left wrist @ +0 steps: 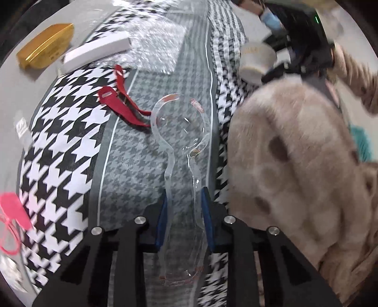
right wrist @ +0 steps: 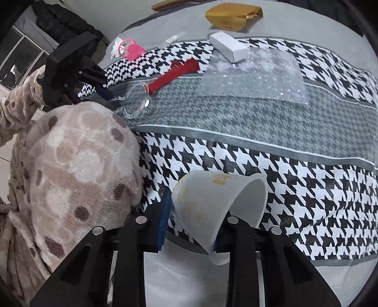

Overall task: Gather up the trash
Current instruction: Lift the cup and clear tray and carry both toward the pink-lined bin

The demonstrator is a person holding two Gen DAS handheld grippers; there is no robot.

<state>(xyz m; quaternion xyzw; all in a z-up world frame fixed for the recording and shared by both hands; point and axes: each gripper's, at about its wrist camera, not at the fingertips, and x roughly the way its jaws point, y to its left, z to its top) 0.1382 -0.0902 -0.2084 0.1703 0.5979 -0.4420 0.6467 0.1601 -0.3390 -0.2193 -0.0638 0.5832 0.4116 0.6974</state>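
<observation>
- Between the blue pads of the left hand-held gripper (left wrist: 184, 217), a clear plastic blister shell (left wrist: 180, 132) is clamped by its narrow neck, its round end reaching forward over the grey houndstooth band of the cloth (left wrist: 132, 160).
- Close to the right wrist camera, the right hand-held gripper (right wrist: 191, 224) pinches a white paper cup (right wrist: 212, 200) by its wall; the cup is squashed, tilted on its side, its mouth facing right above the black-and-white houndstooth.
- Beside both, a knee in beige spotted fleece (right wrist: 78, 165) fills the near left of the right view.
- Just past the blister's round end lie two red strips (left wrist: 122, 104), touching the cloth and close to the plastic.
- Farther along the surface (right wrist: 189, 28), a sheet of bubble wrap (right wrist: 257, 73) lies flat, with a small white box (right wrist: 228, 46) resting on its far edge.
- Left of the box, near the cloth's edge, sits a pink tag (right wrist: 134, 50) with looped cord, next to crumpled clear plastic.
- Farthest off, on bare grey, a gold-coloured curved box (right wrist: 229, 15) lies well apart from the rest.
</observation>
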